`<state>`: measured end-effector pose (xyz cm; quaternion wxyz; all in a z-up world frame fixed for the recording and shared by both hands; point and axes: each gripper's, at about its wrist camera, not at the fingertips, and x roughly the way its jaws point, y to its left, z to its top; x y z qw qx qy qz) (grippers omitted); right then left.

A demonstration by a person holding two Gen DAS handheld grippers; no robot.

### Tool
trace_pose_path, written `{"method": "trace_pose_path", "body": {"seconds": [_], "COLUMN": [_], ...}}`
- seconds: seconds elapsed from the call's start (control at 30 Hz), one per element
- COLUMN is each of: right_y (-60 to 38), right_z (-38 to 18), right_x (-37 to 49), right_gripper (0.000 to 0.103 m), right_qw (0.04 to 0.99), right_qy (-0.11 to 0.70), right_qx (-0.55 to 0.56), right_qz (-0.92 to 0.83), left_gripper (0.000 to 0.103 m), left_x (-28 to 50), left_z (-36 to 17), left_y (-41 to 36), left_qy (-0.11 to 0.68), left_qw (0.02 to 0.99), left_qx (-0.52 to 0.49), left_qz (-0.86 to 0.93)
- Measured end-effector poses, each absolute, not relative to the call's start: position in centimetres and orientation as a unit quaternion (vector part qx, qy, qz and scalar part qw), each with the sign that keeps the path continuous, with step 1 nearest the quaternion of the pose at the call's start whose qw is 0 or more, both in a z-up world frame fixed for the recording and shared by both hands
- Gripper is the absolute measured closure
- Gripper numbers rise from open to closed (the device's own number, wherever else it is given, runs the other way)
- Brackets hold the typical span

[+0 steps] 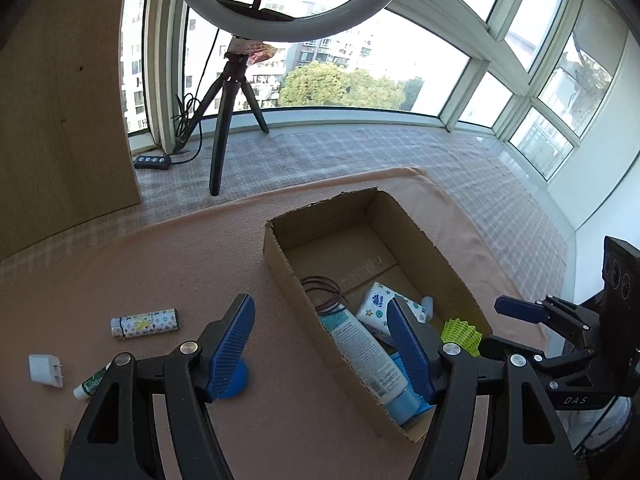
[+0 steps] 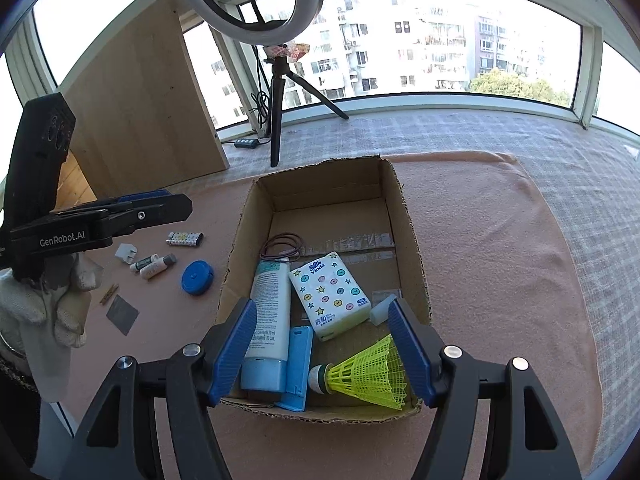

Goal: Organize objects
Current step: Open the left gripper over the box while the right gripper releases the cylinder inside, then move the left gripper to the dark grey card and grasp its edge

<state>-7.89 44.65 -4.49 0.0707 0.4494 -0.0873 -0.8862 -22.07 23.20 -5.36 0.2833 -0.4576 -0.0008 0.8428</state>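
Note:
An open cardboard box (image 2: 408, 216) (image 1: 276, 256) sits on a pink cloth. It holds a white tube (image 2: 270, 308), a tissue pack (image 2: 330, 294), hair ties (image 2: 282, 246), a blue case (image 2: 298, 364), a small white piece (image 2: 380, 312) and a yellow shuttlecock (image 2: 368, 374). My right gripper (image 2: 322, 354) is open and empty over the box's near end, above the shuttlecock. My left gripper (image 1: 322, 350) is open and empty over the box's left wall. Left of the box lie a blue round tape measure (image 2: 197, 277) (image 1: 236, 380), a patterned lighter (image 1: 145, 323) (image 2: 185, 238), a white plug (image 1: 45, 370) (image 2: 125, 253) and small tubes (image 2: 154, 266).
A ring light on a black tripod (image 2: 276, 120) stands behind the box with its cable and remote (image 1: 154, 161). A wooden panel (image 1: 60, 100) stands at the left. A clothespin (image 2: 109, 293) and a dark square card (image 2: 122, 314) lie near the cloth's left edge. Windows enclose the ledge.

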Motion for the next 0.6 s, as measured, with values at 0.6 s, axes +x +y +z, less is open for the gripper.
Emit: {"method": "trace_pose_path", "body": {"seconds": [0.6], "right_y": [38.0], "right_z": [-6.6], "right_x": [-3.8], "right_gripper": [0.037], "right_qw": [0.105], "right_qy": [-0.132], "right_qx": [0.464], "right_qz": [-0.87], "left_gripper": [0.032], "left_x": [-19.1], "left_z": [-12.4], "left_y": [1.5], "left_qy": [-0.041], "left_qw": [0.16], "left_qx": [-0.542], "left_qz": [0.824]}}
